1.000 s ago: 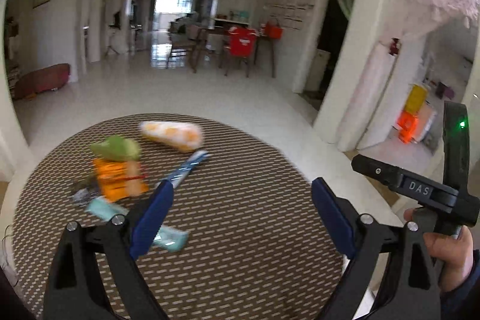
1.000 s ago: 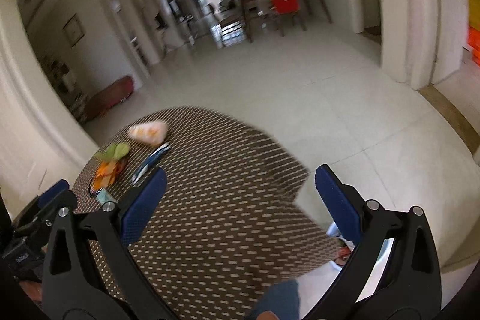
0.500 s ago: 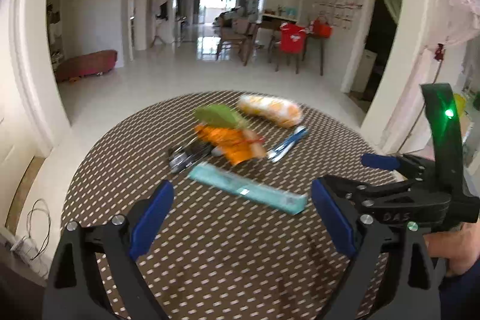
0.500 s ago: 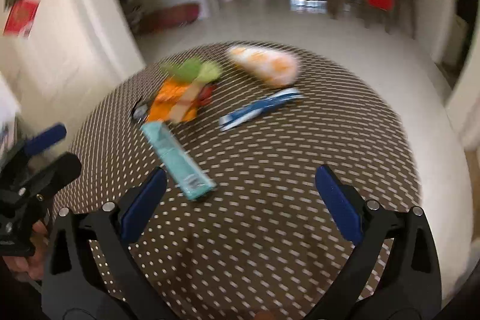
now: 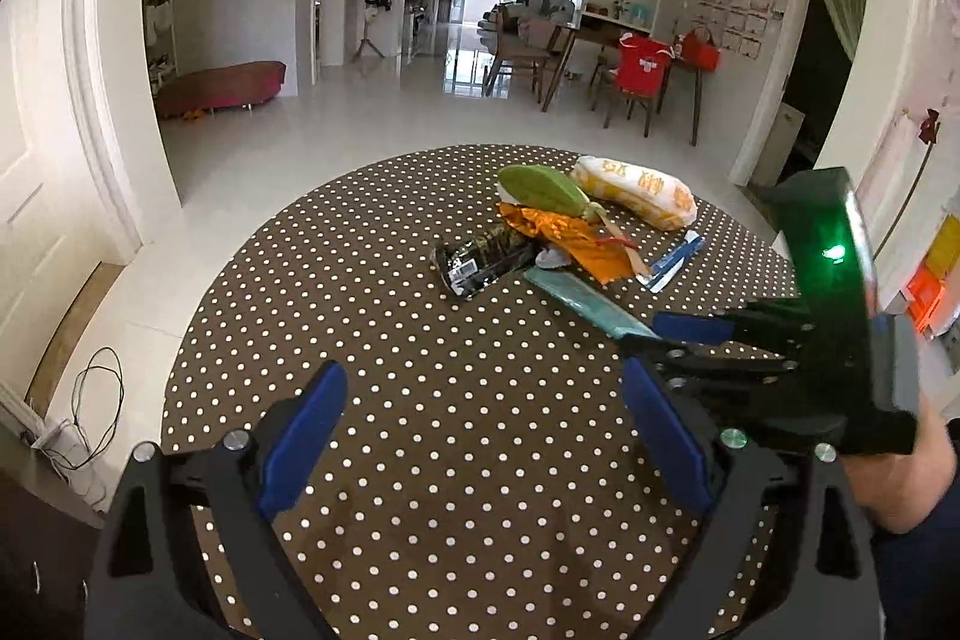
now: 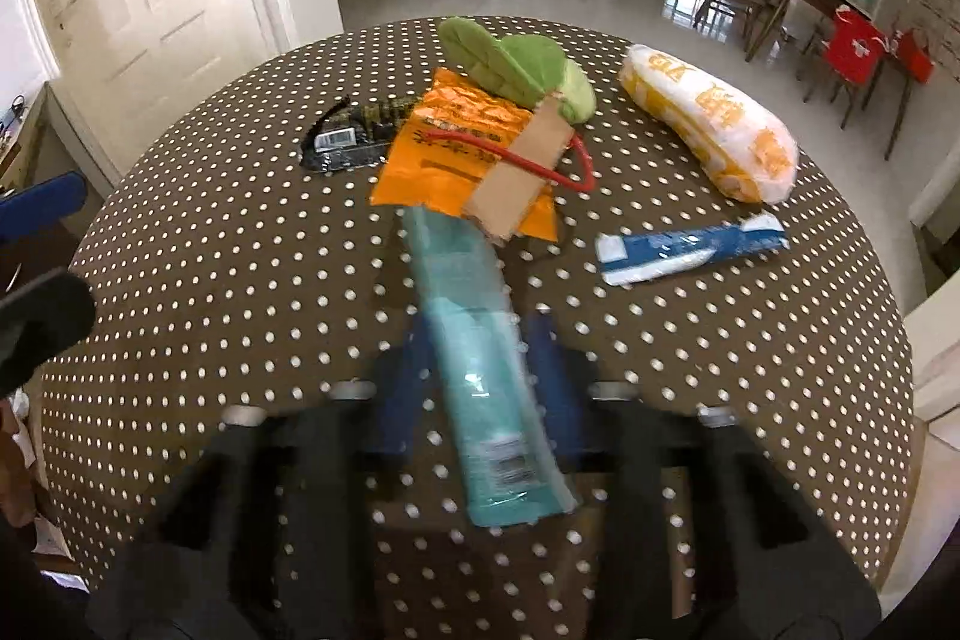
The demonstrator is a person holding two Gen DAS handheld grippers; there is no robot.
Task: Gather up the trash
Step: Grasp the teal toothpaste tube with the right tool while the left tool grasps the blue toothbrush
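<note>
A long teal wrapper (image 6: 474, 340) lies flat on a round, polka-dotted desk (image 6: 240, 280), its near end between the blue fingers (image 6: 402, 388) of the right tool (image 6: 480, 388), whose jaws are closing on either side of it; motion blur hides whether the pads already press it. The wrapper's far end sits just beside an orange packet (image 6: 456, 142), which carries a strip of cardboard (image 6: 522, 166) and a red band (image 6: 540, 166). A green pouch (image 6: 510, 64) rests at the packet's far edge, and a black wrapper (image 6: 348, 136) pokes out from its left side. To the right lie a blue and white wrapper (image 6: 690, 247) and, further back, a yellow and white bag (image 6: 708, 124). The left tool (image 5: 486, 436) hangs above bare desk nearer the viewer, its jaws wide apart with nothing between them.
</note>
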